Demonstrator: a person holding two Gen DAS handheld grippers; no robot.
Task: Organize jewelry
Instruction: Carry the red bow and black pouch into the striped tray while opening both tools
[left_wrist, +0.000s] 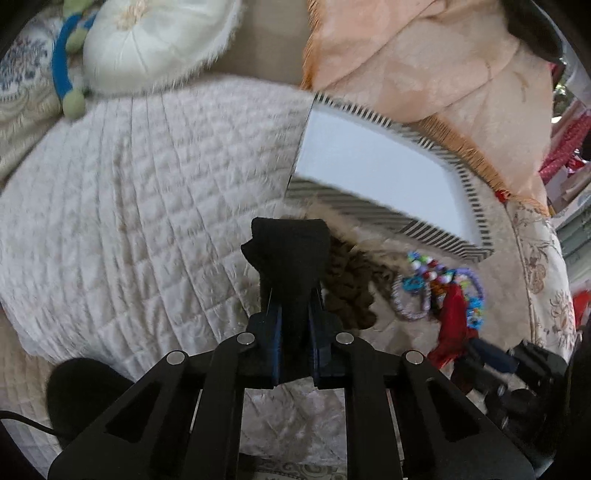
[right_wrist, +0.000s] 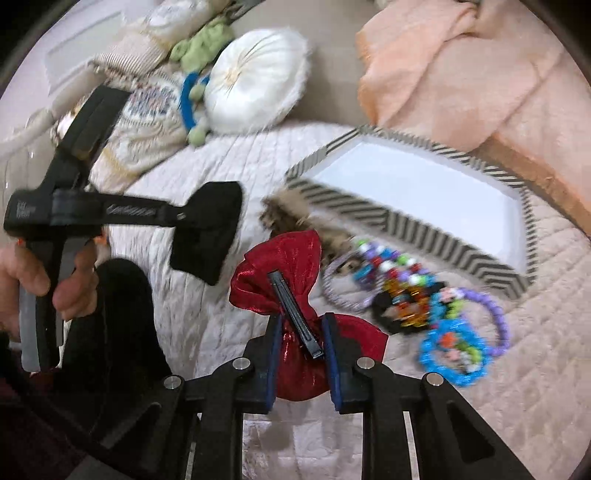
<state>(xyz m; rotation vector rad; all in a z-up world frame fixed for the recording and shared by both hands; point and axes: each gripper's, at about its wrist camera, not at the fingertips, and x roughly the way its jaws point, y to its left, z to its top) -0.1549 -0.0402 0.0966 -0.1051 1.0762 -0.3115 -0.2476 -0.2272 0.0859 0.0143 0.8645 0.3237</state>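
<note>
My left gripper (left_wrist: 293, 314) is shut on a black fabric hair bow (left_wrist: 288, 254) and holds it above the quilt; it also shows in the right wrist view (right_wrist: 207, 230). My right gripper (right_wrist: 301, 349) is shut on a shiny red bow with a black clip (right_wrist: 295, 295), also seen in the left wrist view (left_wrist: 452, 325). A striped tray with a white floor (right_wrist: 424, 192) lies on the bed, and it shows in the left wrist view (left_wrist: 373, 170). Several bright beaded bracelets (right_wrist: 436, 306) lie in front of it, beside a furry brown hair piece (right_wrist: 284, 214).
A round white cushion (right_wrist: 255, 81), a green and blue plush toy (right_wrist: 195, 66) and a peach blanket (right_wrist: 461, 66) lie at the back of the white quilted bed (left_wrist: 129, 192). A printed pillow (right_wrist: 147, 122) lies at the back left.
</note>
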